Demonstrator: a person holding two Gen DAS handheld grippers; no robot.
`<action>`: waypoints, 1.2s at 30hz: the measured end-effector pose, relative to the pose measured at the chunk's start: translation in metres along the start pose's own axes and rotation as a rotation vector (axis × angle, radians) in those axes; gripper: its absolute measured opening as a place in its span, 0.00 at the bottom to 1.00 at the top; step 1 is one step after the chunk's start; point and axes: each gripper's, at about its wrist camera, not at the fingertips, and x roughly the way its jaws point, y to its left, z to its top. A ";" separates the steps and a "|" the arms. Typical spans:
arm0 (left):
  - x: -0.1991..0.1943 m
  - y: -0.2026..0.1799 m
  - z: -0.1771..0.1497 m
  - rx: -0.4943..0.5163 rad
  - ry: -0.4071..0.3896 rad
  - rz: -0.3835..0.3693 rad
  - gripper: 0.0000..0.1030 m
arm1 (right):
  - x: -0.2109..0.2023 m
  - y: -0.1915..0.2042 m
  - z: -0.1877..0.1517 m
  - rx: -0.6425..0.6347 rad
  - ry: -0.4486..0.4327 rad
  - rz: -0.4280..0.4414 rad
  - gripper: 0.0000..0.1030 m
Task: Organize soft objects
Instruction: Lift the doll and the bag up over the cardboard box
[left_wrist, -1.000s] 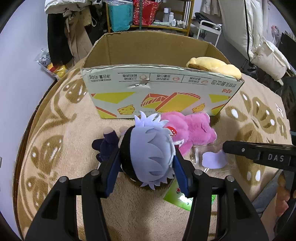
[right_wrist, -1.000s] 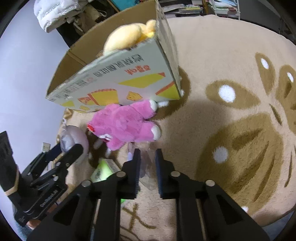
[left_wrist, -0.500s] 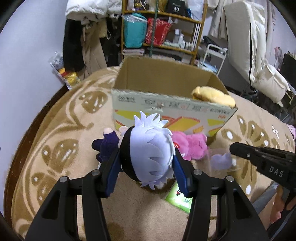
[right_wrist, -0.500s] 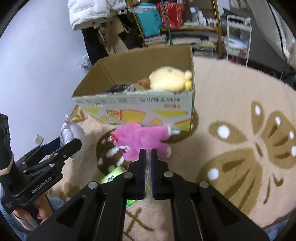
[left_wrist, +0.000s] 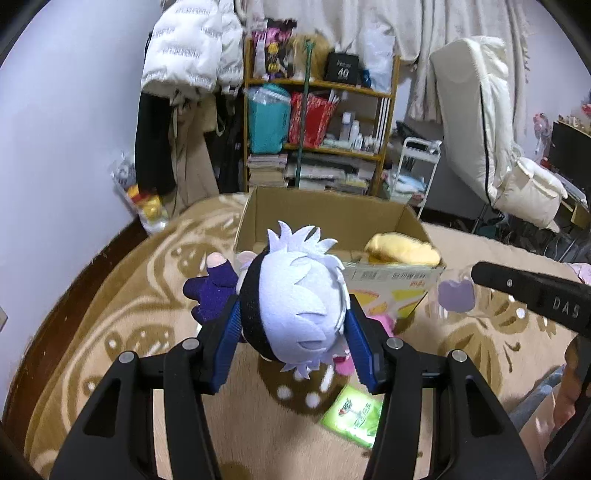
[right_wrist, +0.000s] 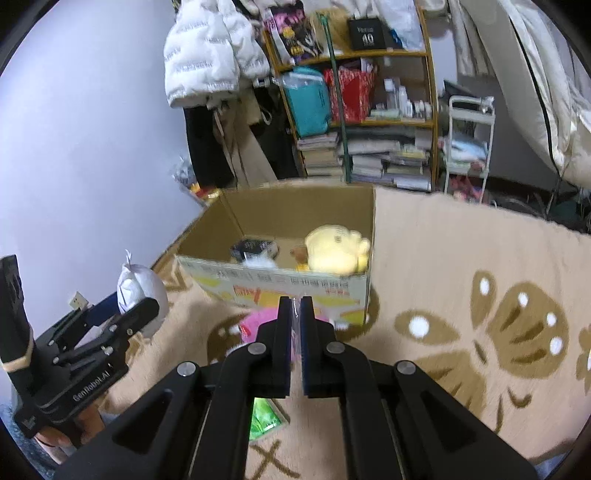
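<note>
Raised plush doll (left_wrist: 295, 295) nears cardboard box (left_wrist: 325, 210) holding yellow plush (left_wrist: 400, 251)

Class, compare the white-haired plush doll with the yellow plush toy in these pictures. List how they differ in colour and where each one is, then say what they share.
Colour: the white-haired plush doll has pale spiky hair and a dark purple body; the yellow plush toy is plain yellow.
Place: the doll is clamped in the left tool, raised off the carpet; the yellow toy lies inside the cardboard box, against its right wall.
Shared: both are soft stuffed toys.
</note>
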 end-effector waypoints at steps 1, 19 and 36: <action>-0.003 -0.001 0.003 0.007 -0.021 -0.001 0.51 | -0.003 0.001 0.002 -0.001 -0.010 0.007 0.05; 0.034 -0.004 0.058 0.044 -0.121 -0.014 0.51 | 0.015 0.006 0.057 -0.041 -0.139 0.103 0.05; 0.083 0.000 0.059 0.011 -0.093 -0.055 0.52 | 0.071 0.000 0.055 -0.040 -0.130 0.180 0.05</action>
